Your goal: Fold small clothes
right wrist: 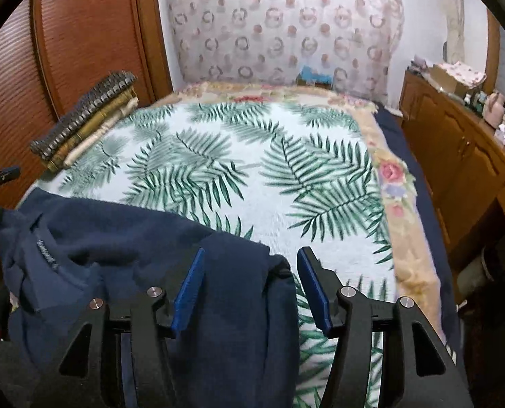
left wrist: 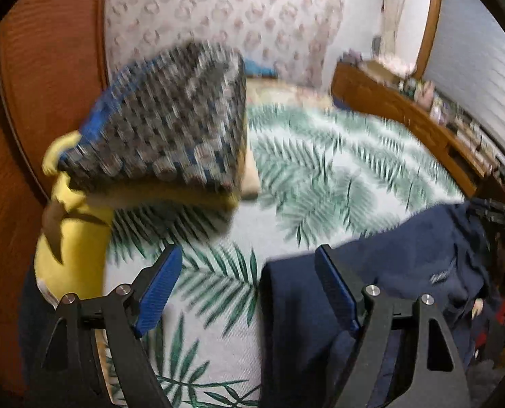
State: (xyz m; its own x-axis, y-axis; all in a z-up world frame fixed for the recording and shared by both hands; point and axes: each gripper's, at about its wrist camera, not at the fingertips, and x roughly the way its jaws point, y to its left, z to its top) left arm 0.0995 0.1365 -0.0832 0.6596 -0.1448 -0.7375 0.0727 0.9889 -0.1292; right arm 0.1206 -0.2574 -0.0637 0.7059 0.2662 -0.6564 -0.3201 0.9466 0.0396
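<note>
left view, left gripper [left wrist: 247, 287]: jaws stood wide apart and held nothing; it hung over the bedspread [left wrist: 320, 176], probably poised to take an edge of the garment.
left view, navy garment [left wrist: 405, 272]: lay crumpled at the near right, its edge just under the right finger, not yet folded.
left view, stack: a pile of folded clothes [left wrist: 164, 129] sat at the far left, likely finished pieces put aside; a yellow cloth [left wrist: 72, 255] lay below it.
right view, right gripper [right wrist: 250, 287]: jaws parted, gripping nothing, straddling a fold of the garment [right wrist: 116, 238] at the near left.
right view, surface: a palm-leaf bedspread [right wrist: 286, 156] over a floral blanket [right wrist: 395, 176].
right view, room: wooden wardrobe [right wrist: 82, 34] left, patterned curtain [right wrist: 286, 17] far, wooden cabinet [right wrist: 456, 156] right.
</note>
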